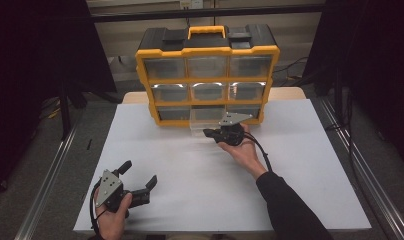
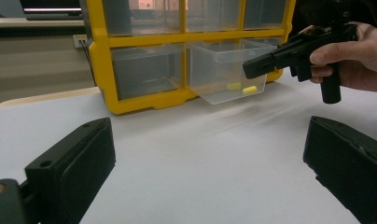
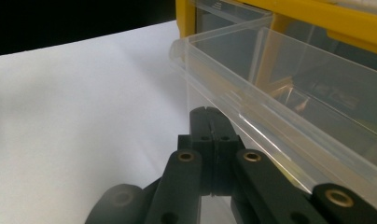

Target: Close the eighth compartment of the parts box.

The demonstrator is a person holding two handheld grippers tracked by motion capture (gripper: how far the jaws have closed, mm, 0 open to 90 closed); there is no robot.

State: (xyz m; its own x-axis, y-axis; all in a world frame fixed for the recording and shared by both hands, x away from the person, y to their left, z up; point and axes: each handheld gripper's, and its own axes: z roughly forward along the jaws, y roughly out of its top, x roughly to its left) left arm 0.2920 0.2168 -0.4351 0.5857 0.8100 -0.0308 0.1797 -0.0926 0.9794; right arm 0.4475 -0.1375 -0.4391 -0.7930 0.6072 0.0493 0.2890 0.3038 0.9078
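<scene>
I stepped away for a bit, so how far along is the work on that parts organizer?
Done: the clear bottom-middle drawer is pulled partway out of the yellow organizer, with two small yellow pieces lying inside. In hand: the right claw, shut, sits at the drawer's front. Left: the left claw rests open on the table, unused.

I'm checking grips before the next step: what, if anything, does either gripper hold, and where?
Nothing is held. The right gripper is shut with its jaws together beside the pulled-out clear drawer; the left gripper stands open over the table.
</scene>
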